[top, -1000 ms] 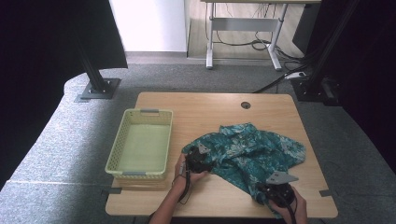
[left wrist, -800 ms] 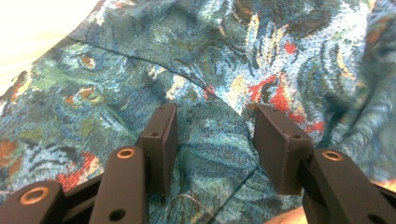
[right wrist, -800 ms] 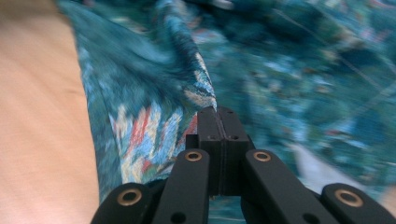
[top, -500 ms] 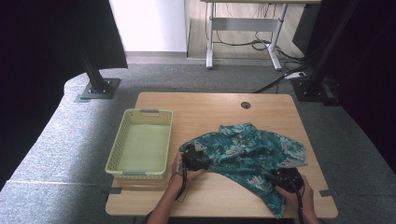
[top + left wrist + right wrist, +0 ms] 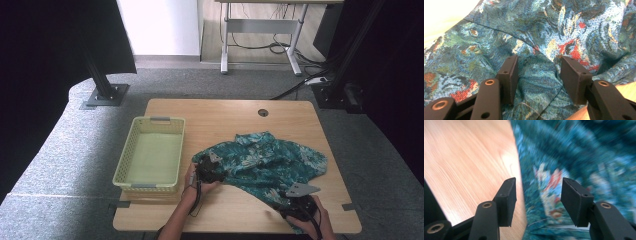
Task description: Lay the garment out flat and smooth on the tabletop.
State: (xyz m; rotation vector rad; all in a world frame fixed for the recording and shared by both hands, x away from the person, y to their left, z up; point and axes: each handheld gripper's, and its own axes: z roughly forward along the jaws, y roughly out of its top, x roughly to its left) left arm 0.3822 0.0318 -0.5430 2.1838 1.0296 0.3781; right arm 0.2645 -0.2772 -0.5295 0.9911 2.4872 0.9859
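The shirt (image 5: 262,162) lies crumpled on the table (image 5: 225,120), right of the basket (image 5: 150,155). Both tools gape: the left tool (image 5: 537,75) straddles a fold, while the right tool (image 5: 537,200), just opened, straddles the hem. Pinch single layers, then spread outward.

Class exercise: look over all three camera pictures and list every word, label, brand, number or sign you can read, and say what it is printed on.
There are none to read.
The shirt carries a leaf and flower print, no lettering.
The basket shows no label.
The table bears plain wood grain and a round cable hole, no markings.
The left gripper and right gripper have plain black jaws with no visible brand.
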